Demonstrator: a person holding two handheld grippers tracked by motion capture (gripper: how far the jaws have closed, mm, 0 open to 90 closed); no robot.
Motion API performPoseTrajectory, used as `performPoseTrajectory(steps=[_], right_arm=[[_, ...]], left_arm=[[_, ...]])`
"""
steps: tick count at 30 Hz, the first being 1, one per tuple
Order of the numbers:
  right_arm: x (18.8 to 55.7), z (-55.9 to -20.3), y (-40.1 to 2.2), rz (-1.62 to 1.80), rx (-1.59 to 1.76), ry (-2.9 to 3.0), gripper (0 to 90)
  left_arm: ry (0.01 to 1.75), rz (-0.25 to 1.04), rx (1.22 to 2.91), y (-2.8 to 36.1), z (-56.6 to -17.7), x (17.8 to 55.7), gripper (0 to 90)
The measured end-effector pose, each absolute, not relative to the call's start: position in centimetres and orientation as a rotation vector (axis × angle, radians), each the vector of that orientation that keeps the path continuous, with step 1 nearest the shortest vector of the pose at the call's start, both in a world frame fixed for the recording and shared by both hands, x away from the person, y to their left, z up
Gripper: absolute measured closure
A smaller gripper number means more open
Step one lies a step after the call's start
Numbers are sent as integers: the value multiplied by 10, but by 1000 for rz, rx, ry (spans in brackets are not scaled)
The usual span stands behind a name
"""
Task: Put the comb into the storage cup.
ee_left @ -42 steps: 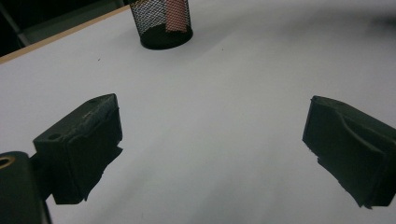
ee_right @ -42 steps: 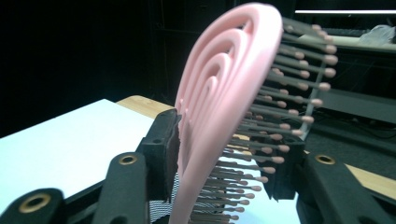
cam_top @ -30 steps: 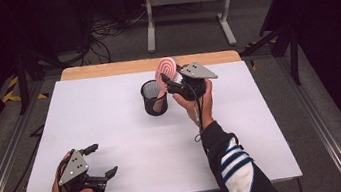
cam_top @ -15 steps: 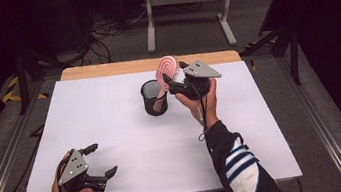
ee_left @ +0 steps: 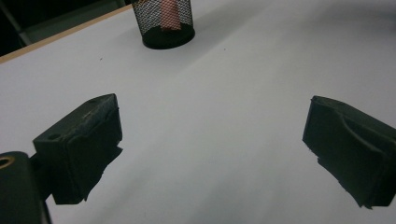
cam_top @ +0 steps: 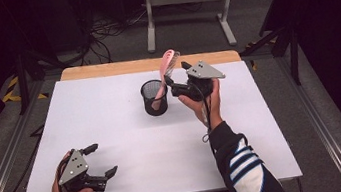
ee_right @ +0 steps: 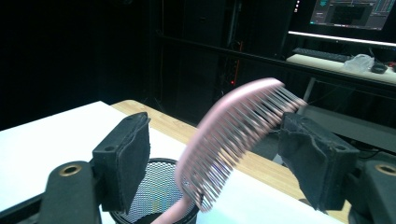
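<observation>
Sitting handle-down in the black mesh cup (cam_top: 154,97) is a pink comb (cam_top: 168,64), its toothed end sticking up out of the rim and leaning toward the right gripper (cam_top: 176,81). That cup stands toward the far middle of the white table (cam_top: 129,137). From the right gripper view the comb (ee_right: 233,135) is between the two black jaws, teeth pointing toward the right-hand one, but there's a clear gap on both sides, so the pads aren't pressing on it; the jaws have just been opening and the comb rests loose in the cup (ee_right: 154,196). Down at the near left corner of the table, the left gripper (cam_top: 96,162) is held low over the surface with its jaws spread wide and nothing between them. Its own view looks across bare tabletop to the cup (ee_left: 164,22) further off, with the pink handle (ee_left: 168,14) showing through the mesh.
</observation>
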State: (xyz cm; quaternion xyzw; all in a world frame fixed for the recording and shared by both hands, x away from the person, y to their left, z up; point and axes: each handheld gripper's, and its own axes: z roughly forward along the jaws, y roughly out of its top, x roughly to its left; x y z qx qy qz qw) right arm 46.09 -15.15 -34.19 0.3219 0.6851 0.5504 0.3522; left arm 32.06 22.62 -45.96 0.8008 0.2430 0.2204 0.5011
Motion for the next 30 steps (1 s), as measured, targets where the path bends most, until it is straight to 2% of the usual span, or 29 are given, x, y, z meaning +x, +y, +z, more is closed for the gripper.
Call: performPoseTrajectory(steps=[11,15,30], right_arm=[[456,-340,-158,1410,822,1769,248],[453,-339,-160,1405,824,1759,183],[445,-338,-160,1364,793,1775,83]], left_arm=[[590,530,1927,225,-460,321,54],[587,530,1933,225,-460,321,54],[597,536,1923,226,-459,321,53]])
